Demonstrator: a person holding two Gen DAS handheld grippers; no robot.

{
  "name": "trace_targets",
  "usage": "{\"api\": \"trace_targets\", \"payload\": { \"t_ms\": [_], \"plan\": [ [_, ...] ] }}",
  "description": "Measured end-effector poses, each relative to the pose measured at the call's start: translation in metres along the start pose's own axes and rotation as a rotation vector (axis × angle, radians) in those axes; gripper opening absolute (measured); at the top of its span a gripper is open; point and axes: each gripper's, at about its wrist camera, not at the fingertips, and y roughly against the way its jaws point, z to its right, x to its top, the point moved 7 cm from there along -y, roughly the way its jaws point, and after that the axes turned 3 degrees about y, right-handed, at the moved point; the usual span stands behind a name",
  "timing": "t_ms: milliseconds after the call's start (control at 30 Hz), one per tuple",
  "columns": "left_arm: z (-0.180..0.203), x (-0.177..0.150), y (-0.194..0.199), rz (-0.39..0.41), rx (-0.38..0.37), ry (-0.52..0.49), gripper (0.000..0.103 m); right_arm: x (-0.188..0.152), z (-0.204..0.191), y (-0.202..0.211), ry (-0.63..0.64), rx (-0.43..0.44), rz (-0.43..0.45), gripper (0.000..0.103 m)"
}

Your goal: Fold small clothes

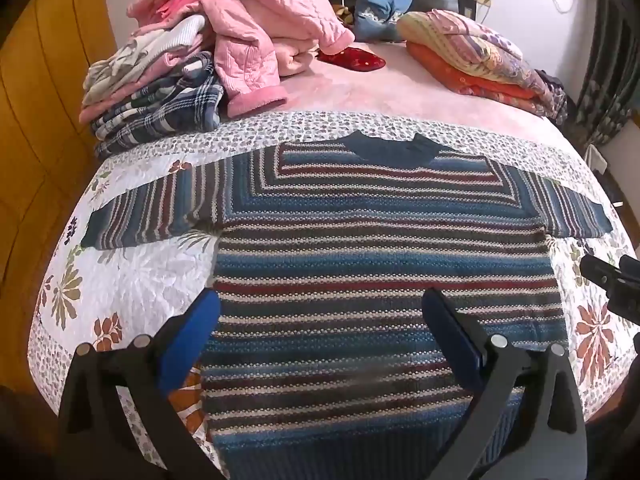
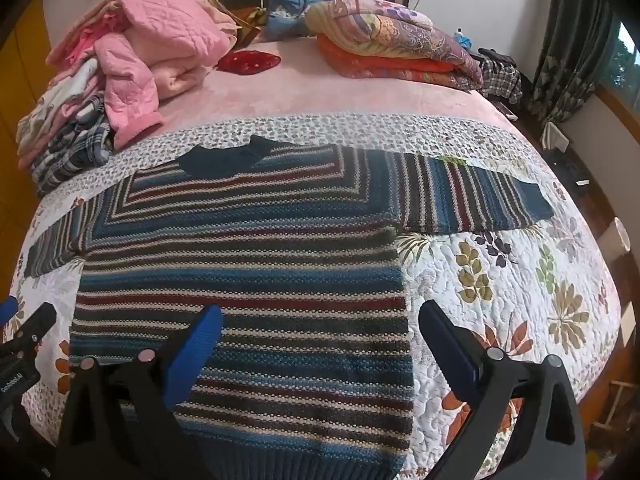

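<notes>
- Left tool [image 1: 320, 320]: I hold it released, fingers spread wide above the sweater's [image 1: 380, 264] lower left part.
- Right tool [image 2: 320, 336]: I hold it released too, straddling the sweater's right edge.
- Sweater: striped, flat on the quilt [image 2: 520, 280], sleeves out sideways, collar toward the headboard.
- Clothes pile [image 1: 192, 60]: beyond the left sleeve, on the bed.

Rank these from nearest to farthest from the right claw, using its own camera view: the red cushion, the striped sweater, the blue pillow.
1. Striped sweater: spread flat on the quilt, directly under the open right claw.
2. Red cushion: mid-bed, on the pink blanket, left of centre.
3. Blue pillow: farthest, against the headboard.
</notes>
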Motion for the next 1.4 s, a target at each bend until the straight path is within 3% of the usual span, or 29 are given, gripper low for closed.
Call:
{"api": "trace_targets", "payload": {
  "t_ms": [333, 767, 1400],
  "plan": [
    [0.0033, 0.0013, 0.0040, 0.015, 0.020, -0.012, 0.100, 0.0000, 0.0000, 0.0007, 0.002, -0.002, 0.001, 0.099],
    [-0.0010, -0.0019, -0.0001, -0.013, -0.022, 0.016, 0.100, 0.0020, 0.0024, 0.0019, 0.002, -0.007, 0.019, 0.099],
    [-0.0027, 0.0025, 0.0042, -0.006, 0.013, -0.002, 0.100, 0.0028, 0.0006, 0.0043, 0.012, -0.010, 0.034, 0.099]
  ]
}}
